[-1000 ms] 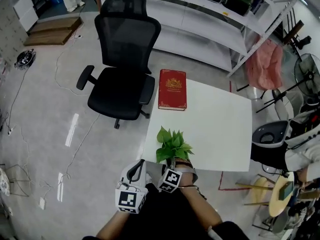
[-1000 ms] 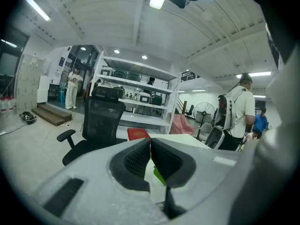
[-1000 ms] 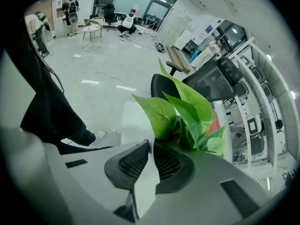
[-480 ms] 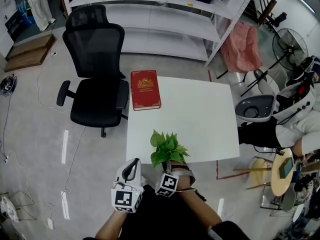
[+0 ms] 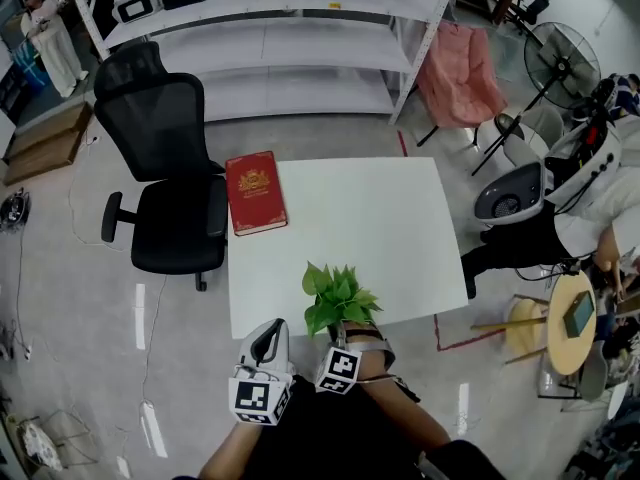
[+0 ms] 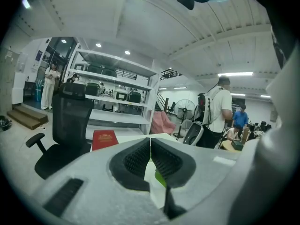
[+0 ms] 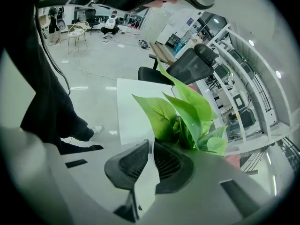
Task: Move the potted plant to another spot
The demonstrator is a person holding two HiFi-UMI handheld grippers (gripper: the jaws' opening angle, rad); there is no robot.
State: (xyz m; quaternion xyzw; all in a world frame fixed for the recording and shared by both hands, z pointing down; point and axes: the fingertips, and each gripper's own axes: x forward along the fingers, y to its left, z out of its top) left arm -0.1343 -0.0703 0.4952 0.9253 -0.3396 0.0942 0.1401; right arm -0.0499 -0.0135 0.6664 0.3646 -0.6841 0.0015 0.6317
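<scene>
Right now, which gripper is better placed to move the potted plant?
Right: the right gripper appears shut on the potted plant at its base, leaves directly ahead; the left gripper is shut, empty, off the table.

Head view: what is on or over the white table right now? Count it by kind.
Red book: 1
Potted plant: 1
Total: 2
</scene>
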